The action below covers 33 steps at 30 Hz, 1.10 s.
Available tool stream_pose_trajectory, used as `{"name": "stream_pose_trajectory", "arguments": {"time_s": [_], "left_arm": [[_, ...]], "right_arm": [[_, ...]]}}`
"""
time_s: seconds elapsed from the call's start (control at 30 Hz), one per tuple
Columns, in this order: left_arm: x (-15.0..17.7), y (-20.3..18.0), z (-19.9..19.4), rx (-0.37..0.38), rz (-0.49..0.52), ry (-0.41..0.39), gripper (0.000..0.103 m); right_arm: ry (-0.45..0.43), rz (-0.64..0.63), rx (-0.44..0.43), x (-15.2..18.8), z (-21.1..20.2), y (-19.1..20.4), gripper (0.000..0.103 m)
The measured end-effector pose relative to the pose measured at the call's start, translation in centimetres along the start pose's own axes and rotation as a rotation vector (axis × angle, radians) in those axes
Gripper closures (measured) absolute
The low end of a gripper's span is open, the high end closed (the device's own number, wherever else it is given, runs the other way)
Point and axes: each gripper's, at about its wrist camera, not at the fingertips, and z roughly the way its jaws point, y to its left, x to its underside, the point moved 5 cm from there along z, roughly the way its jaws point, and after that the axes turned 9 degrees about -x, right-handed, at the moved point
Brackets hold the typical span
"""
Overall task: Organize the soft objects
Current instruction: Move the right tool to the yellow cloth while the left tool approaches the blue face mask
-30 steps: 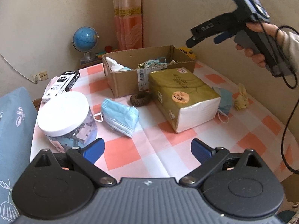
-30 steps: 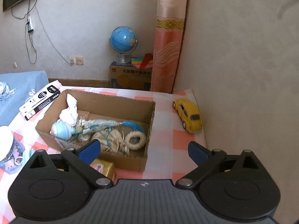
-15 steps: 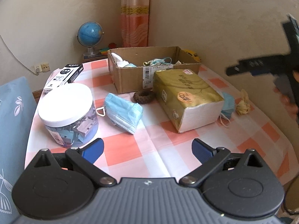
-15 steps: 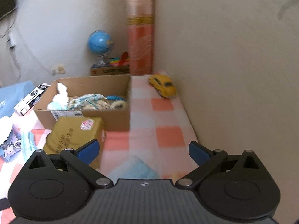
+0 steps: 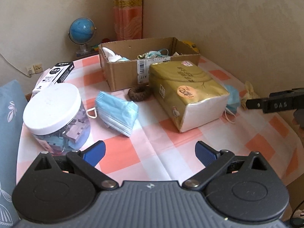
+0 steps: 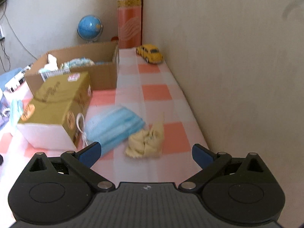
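1. The box [image 5: 150,64] stands at the far side of the table [image 5: 163,152] and already holds soft items. It looks like your drop point, so plan the carry over the tissue pack [image 5: 188,93].
2. That pack lies between you and the box. Lift well clear of it.
3. A mask [image 6: 114,127] lies just beside the pack, touching the yellow cloth [image 6: 146,142]. Another mask [image 5: 117,112] lies near the jar [image 5: 55,112].
4. Your right gripper [image 6: 145,152] is spread wide and empty, with the cloth just ahead between the fingers. Lower square over it and close on the bunched middle, not the mask.
5. Your left gripper [image 5: 150,150] is likewise spread and empty. Hold it back.
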Motion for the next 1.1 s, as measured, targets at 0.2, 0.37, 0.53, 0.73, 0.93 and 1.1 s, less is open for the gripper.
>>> {"name": "stream_pose_trajectory", "arguments": {"time_s": [0.2, 0.37, 0.53, 0.73, 0.93, 1.1], "left_arm": [[-0.6, -0.1, 1.2, -0.014, 0.031, 0.013, 0.003], [-1.3, -0.2, 2.0, -0.035, 0.09, 0.017, 0.003], [-2.3, -0.5, 2.3, -0.029, 0.164, 0.016, 0.003], [-4.9, -0.3, 2.0, 0.027, 0.309, 0.029, 0.003], [-8.4, 0.7, 3.4, 0.077, 0.472, 0.099, 0.004], [-9.1, 1.0, 6.7, 0.122, 0.539, 0.226, 0.004]], "right_arm": [[0.016, -0.02, 0.012, 0.9, 1.0, -0.1, 0.0], [0.025, -0.032, 0.012, 1.4, 1.6, -0.3, 0.0], [0.038, -0.014, -0.016, 2.0, 2.2, -0.3, 0.0], [0.035, -0.025, -0.025, 2.1, 2.2, -0.2, 0.0], [0.026, -0.033, -0.033, 2.2, 2.1, -0.1, 0.0], [0.028, -0.043, -0.042, 2.2, 2.0, 0.2, 0.0]]}}
